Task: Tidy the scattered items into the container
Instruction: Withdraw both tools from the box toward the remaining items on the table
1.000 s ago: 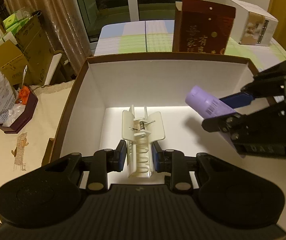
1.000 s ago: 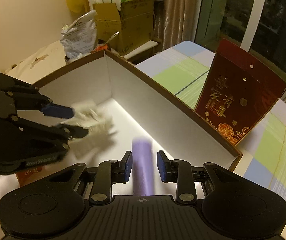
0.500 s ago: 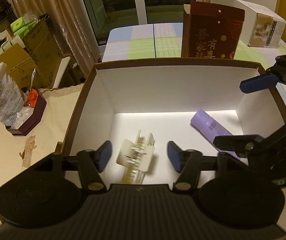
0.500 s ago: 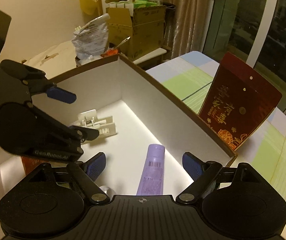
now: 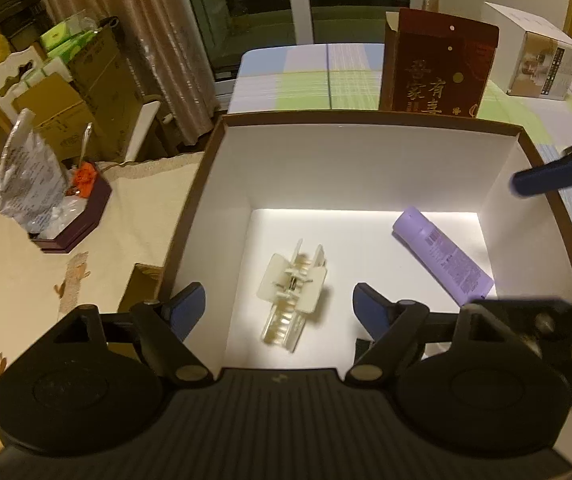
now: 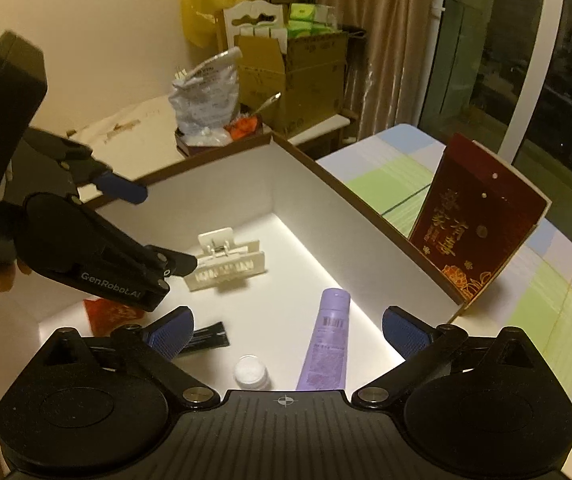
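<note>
A brown box with white inside (image 5: 366,160) holds a cream hair claw clip (image 5: 292,298) and a purple tube (image 5: 442,256), both lying on its floor. My left gripper (image 5: 280,310) is open and empty above the clip. My right gripper (image 6: 286,330) is open and empty above the tube (image 6: 328,338); the clip (image 6: 226,262) lies further in. A small white-capped jar (image 6: 251,372), a black sachet (image 6: 204,338) and a red packet (image 6: 112,314) also lie in the box (image 6: 326,204). The left gripper (image 6: 158,236) shows at the left of the right wrist view.
A dark red gift bag (image 5: 438,76) stands behind the box, a white carton (image 5: 534,60) at far right. A silver bag in a maroon tray (image 5: 46,192) sits on the left table. Cardboard boxes (image 6: 294,76) stand by the curtain.
Both grippers opened and let go: the clip and the purple tube dropped onto the box floor. Both grippers then rose and drew back.
</note>
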`<act>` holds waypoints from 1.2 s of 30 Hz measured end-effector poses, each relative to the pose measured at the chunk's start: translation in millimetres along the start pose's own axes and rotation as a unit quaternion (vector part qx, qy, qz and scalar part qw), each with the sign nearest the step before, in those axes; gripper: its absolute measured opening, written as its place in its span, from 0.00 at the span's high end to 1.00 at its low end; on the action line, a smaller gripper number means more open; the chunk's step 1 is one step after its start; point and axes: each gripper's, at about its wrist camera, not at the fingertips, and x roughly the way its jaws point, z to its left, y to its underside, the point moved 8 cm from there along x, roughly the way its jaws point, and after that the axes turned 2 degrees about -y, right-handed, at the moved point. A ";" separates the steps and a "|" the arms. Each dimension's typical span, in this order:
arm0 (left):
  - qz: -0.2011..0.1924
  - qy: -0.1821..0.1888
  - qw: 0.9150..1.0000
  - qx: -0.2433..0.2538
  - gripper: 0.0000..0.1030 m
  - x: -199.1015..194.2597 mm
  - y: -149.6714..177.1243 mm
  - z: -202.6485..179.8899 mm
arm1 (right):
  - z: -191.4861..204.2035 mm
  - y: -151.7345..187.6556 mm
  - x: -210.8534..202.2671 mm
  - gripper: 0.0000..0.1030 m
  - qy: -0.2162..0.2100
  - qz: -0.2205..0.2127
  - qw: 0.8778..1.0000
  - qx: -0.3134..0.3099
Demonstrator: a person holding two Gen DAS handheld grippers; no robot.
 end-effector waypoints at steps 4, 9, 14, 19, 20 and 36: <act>0.000 -0.006 1.000 -0.013 0.22 -14.3 8.0 4.4 | 7.1 3.4 -18.9 0.00 -0.006 -0.011 1.000 0.001; -0.003 -0.018 1.000 -0.009 0.21 -36.8 17.9 5.1 | 18.9 5.6 -44.1 0.00 -0.006 -0.022 1.000 0.005; -0.012 -0.023 1.000 0.006 0.21 -67.1 26.8 -2.1 | 27.9 9.8 -69.8 0.00 -0.009 -0.034 0.999 0.020; -0.021 -0.016 1.000 0.011 0.17 -98.7 34.0 -11.1 | 37.6 15.7 -94.4 0.00 -0.003 -0.044 0.999 0.027; -0.022 -0.015 1.000 0.012 0.16 -104.9 35.4 -13.3 | 39.5 17.1 -99.5 0.00 -0.003 -0.047 0.998 0.029; -0.027 -0.001 1.000 -0.008 0.14 -188.3 75.4 -43.9 | 82.7 62.7 -180.7 0.00 -0.011 -0.079 0.994 0.075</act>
